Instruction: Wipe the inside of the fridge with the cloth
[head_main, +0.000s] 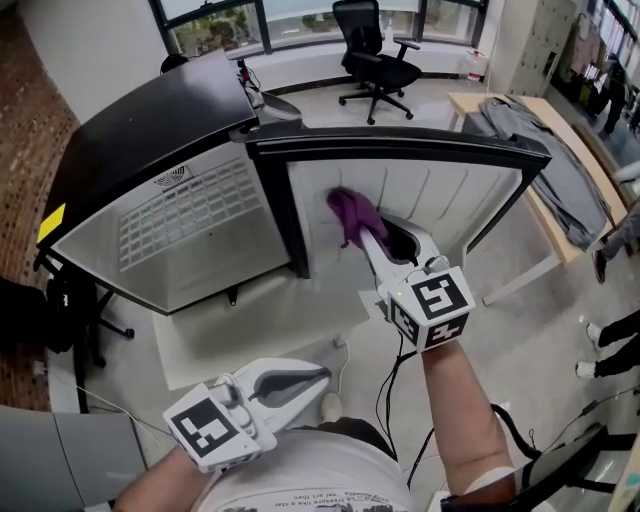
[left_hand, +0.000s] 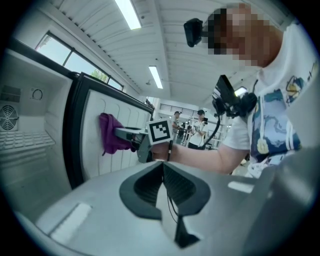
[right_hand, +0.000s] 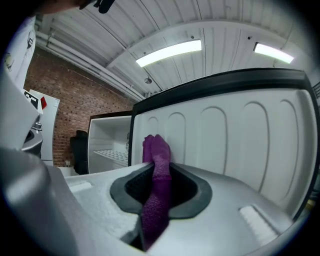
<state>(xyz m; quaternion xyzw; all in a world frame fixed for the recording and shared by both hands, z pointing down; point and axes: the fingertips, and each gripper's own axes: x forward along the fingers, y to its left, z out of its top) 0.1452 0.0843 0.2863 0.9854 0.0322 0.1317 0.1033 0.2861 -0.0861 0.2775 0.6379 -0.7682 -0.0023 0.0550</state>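
A small black fridge (head_main: 150, 140) stands open, its white inside (head_main: 190, 225) and wire shelf showing. Its door (head_main: 430, 200) swings out to the right, white ribbed inner panel facing me. My right gripper (head_main: 372, 232) is shut on a purple cloth (head_main: 350, 213) and presses it against the door's inner panel near the hinge side. The cloth (right_hand: 156, 185) runs between the jaws in the right gripper view. The left gripper view shows the cloth (left_hand: 111, 132) bunched on the panel. My left gripper (head_main: 318, 377) hangs low by my body, shut and empty, away from the fridge.
A black office chair (head_main: 375, 55) stands behind the fridge. A wooden table (head_main: 560, 170) with grey fabric lies to the right of the door. A dark chair or bag (head_main: 40, 310) sits left of the fridge. People (left_hand: 189, 127) stand far off.
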